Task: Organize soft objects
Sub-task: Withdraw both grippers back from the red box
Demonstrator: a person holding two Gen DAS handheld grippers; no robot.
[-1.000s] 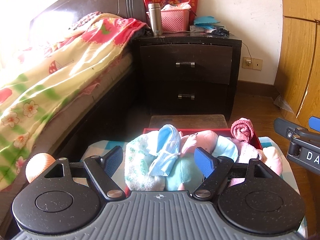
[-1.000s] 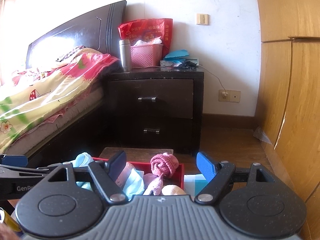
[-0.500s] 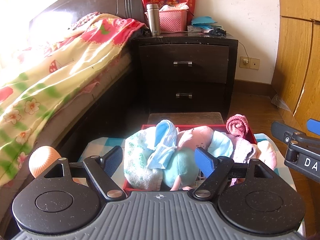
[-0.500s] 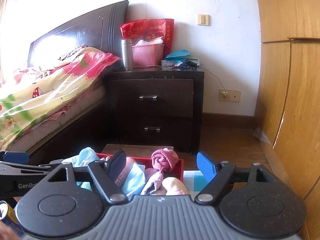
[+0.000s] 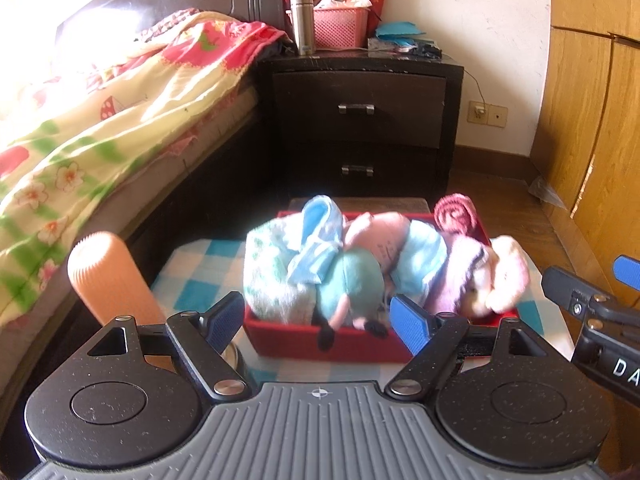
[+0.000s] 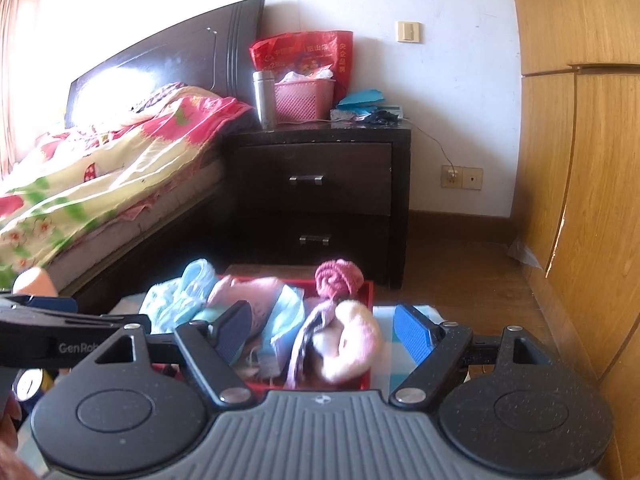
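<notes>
1. One red box [image 5: 320,346] sits mid-counter [image 5: 200,264] on the checked cloth, heaped above its rim with soft things.
2. Roughly seven or eight pieces show; overlap and blur prevent an exact count. Among them: one rolled pink sock [image 5: 454,216], one teal plush toy [image 5: 350,284], one blue face mask [image 5: 320,240].
3. All look light, limp and squashy; pinch a raised fold or bulge, not flat cloth.
4. Two tongs, left [image 5: 318,320] and right [image 6: 320,330], both spread wide and empty, hover at the box's near edge.
</notes>
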